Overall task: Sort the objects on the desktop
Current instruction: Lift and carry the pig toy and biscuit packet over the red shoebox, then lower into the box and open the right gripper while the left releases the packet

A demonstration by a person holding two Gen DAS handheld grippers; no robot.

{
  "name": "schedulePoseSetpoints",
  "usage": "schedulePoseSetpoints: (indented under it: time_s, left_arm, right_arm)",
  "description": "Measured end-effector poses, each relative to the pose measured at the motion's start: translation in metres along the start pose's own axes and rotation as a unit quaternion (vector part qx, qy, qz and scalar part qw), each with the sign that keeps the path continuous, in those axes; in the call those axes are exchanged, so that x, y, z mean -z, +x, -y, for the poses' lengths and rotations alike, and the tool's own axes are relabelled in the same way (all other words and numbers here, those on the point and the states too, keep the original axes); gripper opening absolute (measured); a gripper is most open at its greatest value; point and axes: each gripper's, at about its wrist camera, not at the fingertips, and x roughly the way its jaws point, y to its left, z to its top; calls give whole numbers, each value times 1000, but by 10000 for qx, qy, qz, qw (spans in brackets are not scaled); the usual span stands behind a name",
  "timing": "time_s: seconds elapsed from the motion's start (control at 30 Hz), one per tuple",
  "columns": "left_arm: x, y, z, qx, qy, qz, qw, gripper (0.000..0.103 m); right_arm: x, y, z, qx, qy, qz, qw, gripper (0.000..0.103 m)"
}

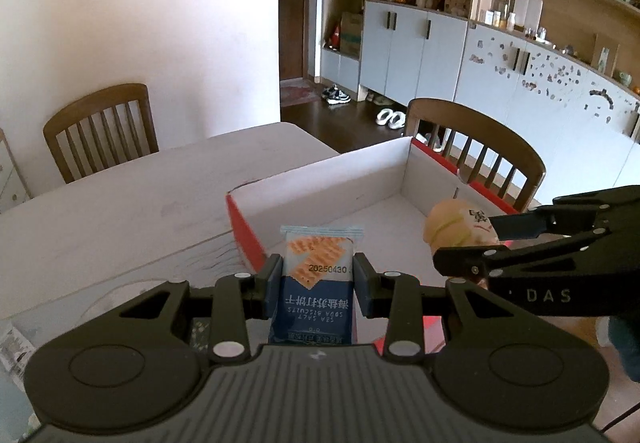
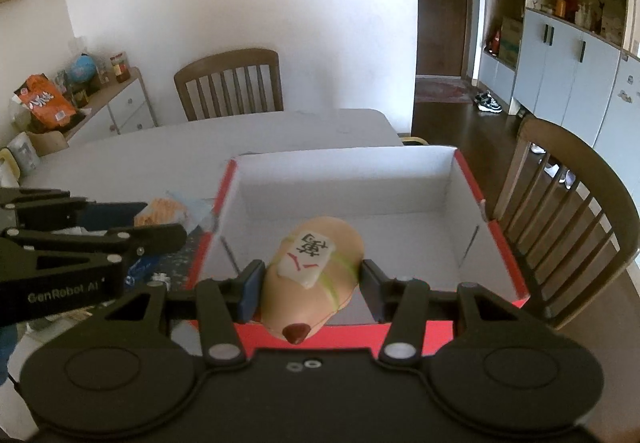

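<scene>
Left tongs (image 1: 317, 283) grip biscuit packet (image 1: 318, 271), its bottom hidden; right tongs (image 2: 312, 289) clamp toy (image 2: 316, 267).

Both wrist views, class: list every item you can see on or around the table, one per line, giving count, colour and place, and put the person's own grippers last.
Biscuit packet: one, blue and white, between the left gripper's fingers, at the box's near left corner.
Squishy toy: one, peach with a mahjong tile on it, between the right gripper's fingers, over the box.
Box: one, red outside, white inside, open, on the table.
Table: one, pale.
Chairs: two, brown wood, at the table's far edge and right side.
Left gripper: black, shut on the packet.
Right gripper: black, shut on the toy.
</scene>
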Motion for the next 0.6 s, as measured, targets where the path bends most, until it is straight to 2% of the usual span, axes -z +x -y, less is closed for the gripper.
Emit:
schedulePoseSetpoints:
  time_s: [0.23, 0.6]
  left_arm:
    - [-17, 36, 12, -42, 107, -234, 9997, 36]
    - [-28, 101, 17, -76, 235, -850, 9961, 36]
  right_arm:
    - [-7, 19, 26, 82, -101, -236, 9996, 51]
    - [-12, 55, 54, -223, -398, -689, 9966, 51]
